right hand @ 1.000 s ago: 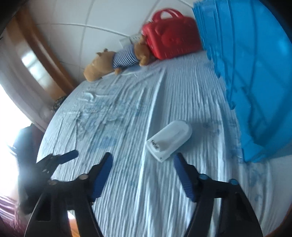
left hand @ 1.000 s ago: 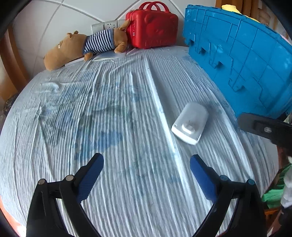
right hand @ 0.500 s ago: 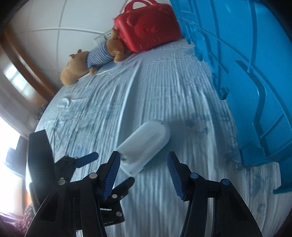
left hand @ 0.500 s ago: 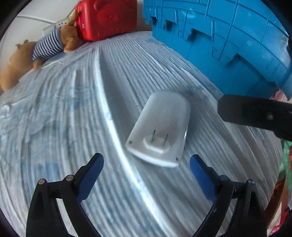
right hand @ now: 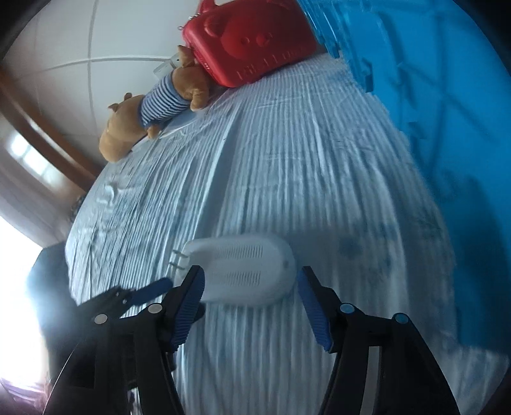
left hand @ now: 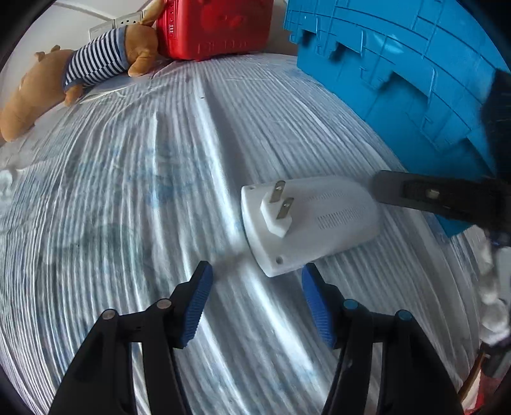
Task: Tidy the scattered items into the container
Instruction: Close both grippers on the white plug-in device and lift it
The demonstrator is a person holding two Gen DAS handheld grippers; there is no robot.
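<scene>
A white plug-in device [left hand: 313,220] with two metal prongs lies face down on the blue-white bedsheet, prongs pointing up. My left gripper [left hand: 255,297] is open, just short of its prong end. My right gripper [right hand: 249,293] is open, its fingertips either side of the device [right hand: 246,271], and one of its fingers shows in the left wrist view [left hand: 428,194] at the rounded end. The big blue plastic crate [left hand: 399,67] stands right of the device; it also shows in the right wrist view [right hand: 431,105].
A red bear-face case [left hand: 214,28] and a brown plush toy in a striped shirt [left hand: 80,73] lie at the far end by the tiled wall. They also show in the right wrist view, the case [right hand: 252,41] and the plush [right hand: 153,121]. A wooden frame [right hand: 38,127] borders the left.
Both grippers have closed in on the white device from opposite ends and their jaws have narrowed. The device has turned on the sheet, prongs now toward my left gripper.
</scene>
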